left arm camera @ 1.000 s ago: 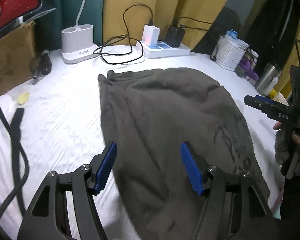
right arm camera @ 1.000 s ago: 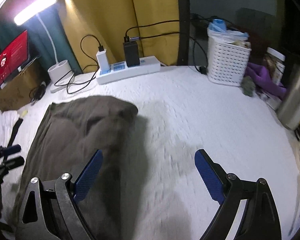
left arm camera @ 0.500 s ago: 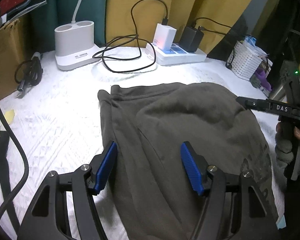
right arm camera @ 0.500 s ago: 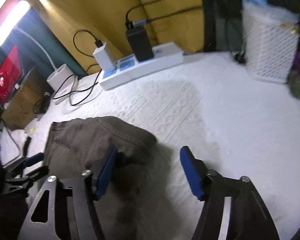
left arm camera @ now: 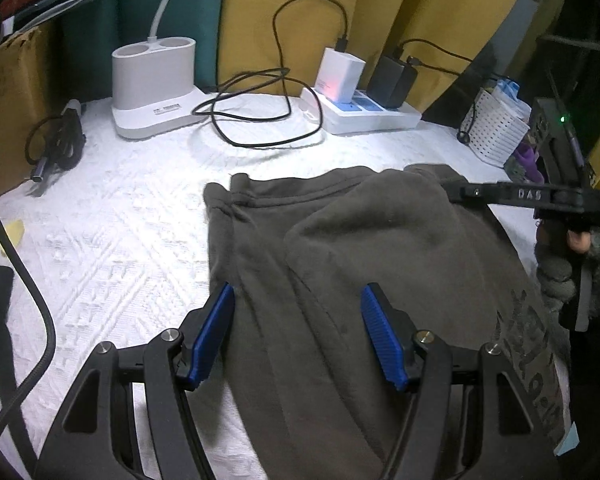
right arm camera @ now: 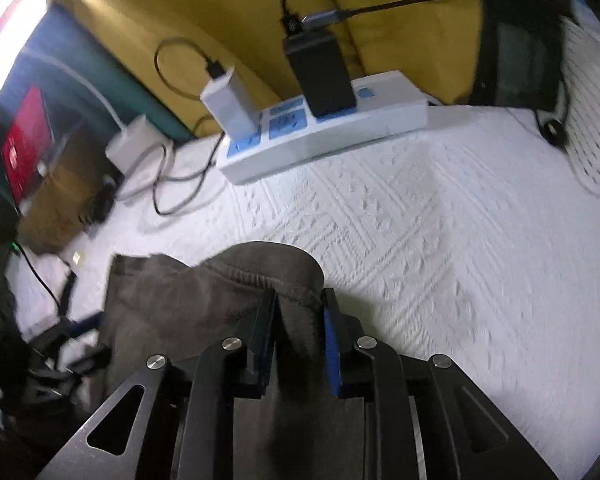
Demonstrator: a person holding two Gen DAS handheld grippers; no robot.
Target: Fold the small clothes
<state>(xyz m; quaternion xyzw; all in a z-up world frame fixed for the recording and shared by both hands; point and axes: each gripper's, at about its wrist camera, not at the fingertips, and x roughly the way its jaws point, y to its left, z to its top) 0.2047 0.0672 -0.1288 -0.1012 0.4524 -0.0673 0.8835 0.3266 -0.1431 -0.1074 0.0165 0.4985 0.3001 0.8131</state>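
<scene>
- Garment (left arm camera: 364,280): dark olive-grey, spread on white textured bedcover (left arm camera: 120,232), hem toward far edge, part-folded w/ rounded layer on top.
- R gripper (right arm camera: 298,316): fingers narrowed onto garment's far right corner, fabric pinched between pads; probably the grip for carrying that corner over in a fold.
- L gripper (left arm camera: 296,320): spread wide, nothing held, hovers over garment's left side; likely placed to pin or take that edge.
- Power strip (left arm camera: 364,114) + cables by far edge, apart from cloth.

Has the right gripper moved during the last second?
Yes. The right gripper went forward toward the power strip and shut on the garment.
</scene>
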